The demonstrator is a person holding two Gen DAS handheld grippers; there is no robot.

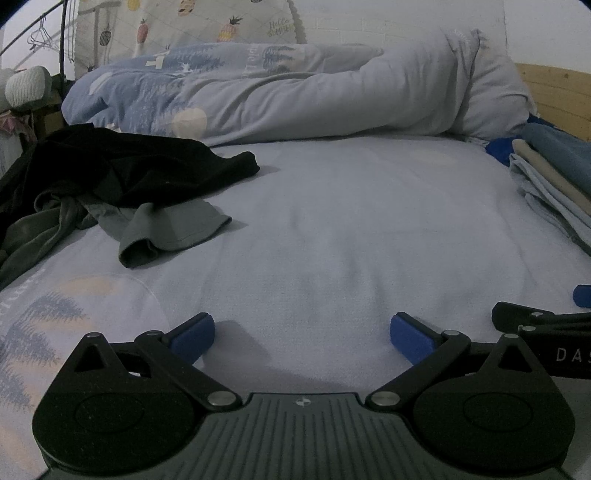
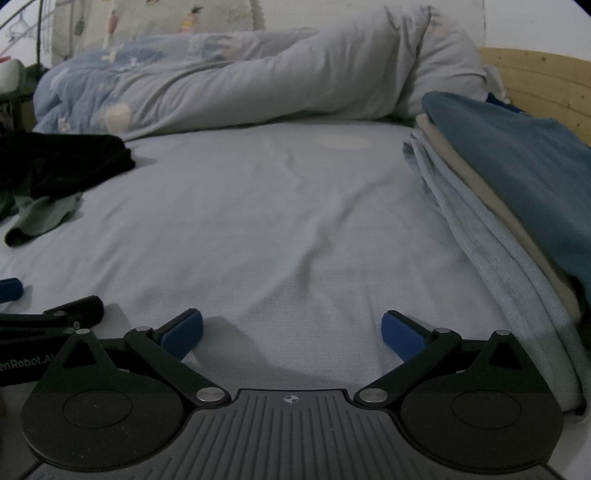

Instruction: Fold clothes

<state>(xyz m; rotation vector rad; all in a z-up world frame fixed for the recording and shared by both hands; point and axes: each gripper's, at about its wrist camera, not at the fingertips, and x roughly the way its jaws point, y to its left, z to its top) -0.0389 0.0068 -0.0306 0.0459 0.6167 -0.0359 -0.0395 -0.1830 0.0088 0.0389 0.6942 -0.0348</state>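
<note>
A heap of unfolded clothes lies on the left of the bed: a black garment (image 1: 122, 166) (image 2: 59, 158) on top of a grey-green one (image 1: 170, 229) (image 2: 40, 218). At the right side sits a folded stack (image 2: 517, 192) (image 1: 554, 177), blue on top, beige and pale blue beneath. My left gripper (image 1: 302, 332) is open low over the bare sheet, nothing between its blue pads. My right gripper (image 2: 291, 330) is open too, just left of the stack, holding nothing. Each gripper's edge shows in the other's view.
A rolled pale blue duvet (image 1: 295, 92) (image 2: 258, 77) lies across the far end of the bed. A wooden bed frame (image 2: 546, 85) rises at the right. A pineapple-print cloth (image 1: 207, 22) hangs behind. The light blue sheet (image 1: 351, 221) spreads between heap and stack.
</note>
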